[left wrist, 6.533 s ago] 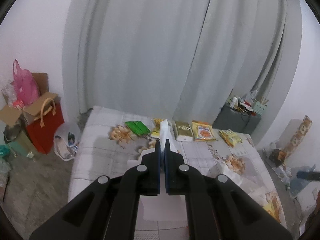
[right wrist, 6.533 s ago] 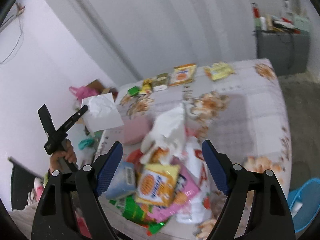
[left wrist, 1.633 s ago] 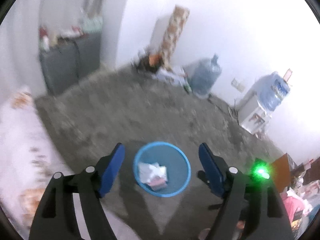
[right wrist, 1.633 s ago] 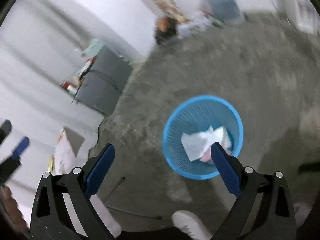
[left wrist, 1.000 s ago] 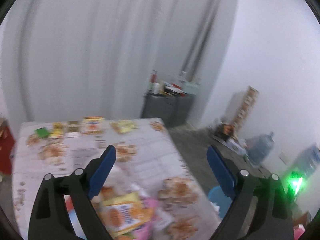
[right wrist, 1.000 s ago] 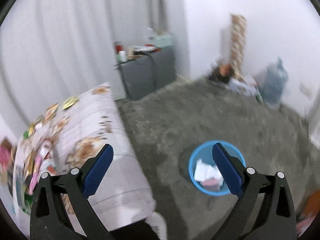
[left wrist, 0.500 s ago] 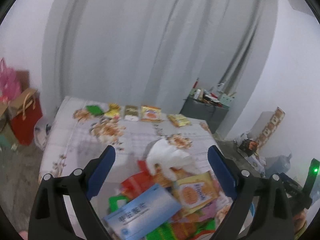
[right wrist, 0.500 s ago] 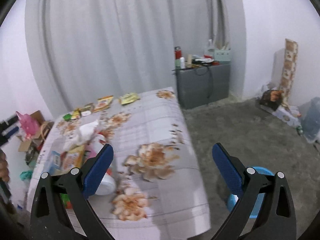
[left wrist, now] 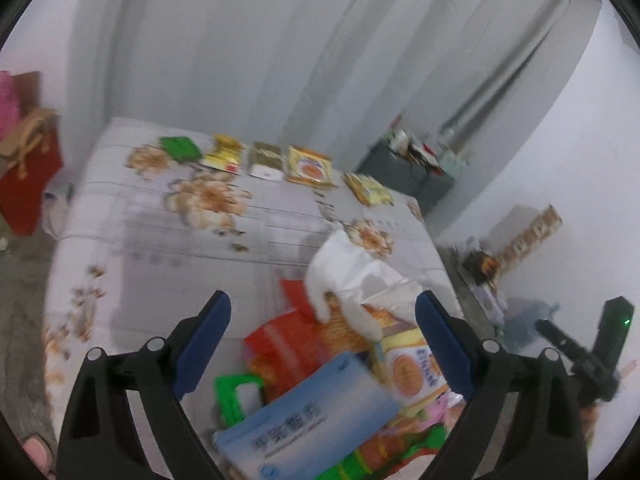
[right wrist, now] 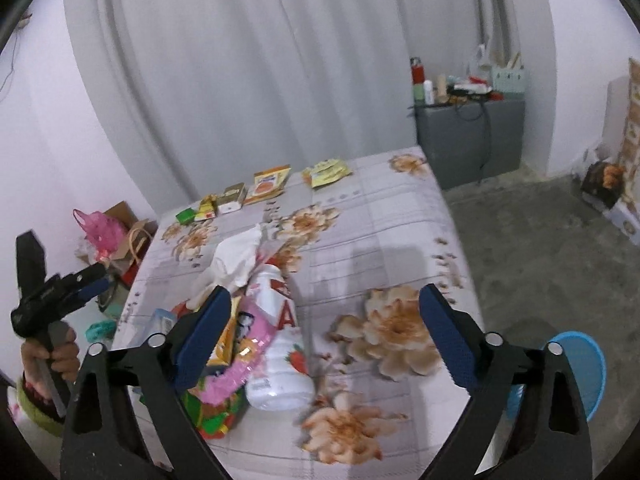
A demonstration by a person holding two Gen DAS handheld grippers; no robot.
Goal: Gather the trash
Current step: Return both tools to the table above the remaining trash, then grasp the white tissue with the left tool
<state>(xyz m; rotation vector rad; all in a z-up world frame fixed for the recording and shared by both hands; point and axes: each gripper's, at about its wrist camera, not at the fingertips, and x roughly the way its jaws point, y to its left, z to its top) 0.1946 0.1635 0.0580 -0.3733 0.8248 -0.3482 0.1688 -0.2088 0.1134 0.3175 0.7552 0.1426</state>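
A tabletop [right wrist: 384,224] under a floral cloth carries a heap of trash [right wrist: 240,344] near its front left part, and that heap serves as the landmark here. At the heap's far end sits a crumpled white tissue [right wrist: 236,260]; just right of the tissue and along the heap's right edge lies a white bottle [right wrist: 280,360] with red print, on its side. A pink wrapper [right wrist: 244,352] and a green one [right wrist: 208,412] lie against the bottle's left side. In the left wrist view the heap also shows a blue box [left wrist: 312,416] at its near end, a yellow biscuit packet [left wrist: 412,368] right of the box, and a red wrapper [left wrist: 280,336] behind it. Well beyond the heap, along the far edge of the tabletop, a row of small packets [right wrist: 268,184] is laid out. The left tool [left wrist: 320,332] hangs over the heap with its jaws spread wide; the wrappers show between the fingers, but the pads press on nothing. The right tool [right wrist: 324,340] is over the bare cloth just right of the heap, jaws wide but closing, with nothing held between them; its left finger [right wrist: 204,332] overlaps the heap's edge in the picture. A hand [right wrist: 52,352] grips the left tool's handle, seen left of the heap. A blue bin [right wrist: 580,364] stands on the floor, well right of the heap, past the tabletop's corner.
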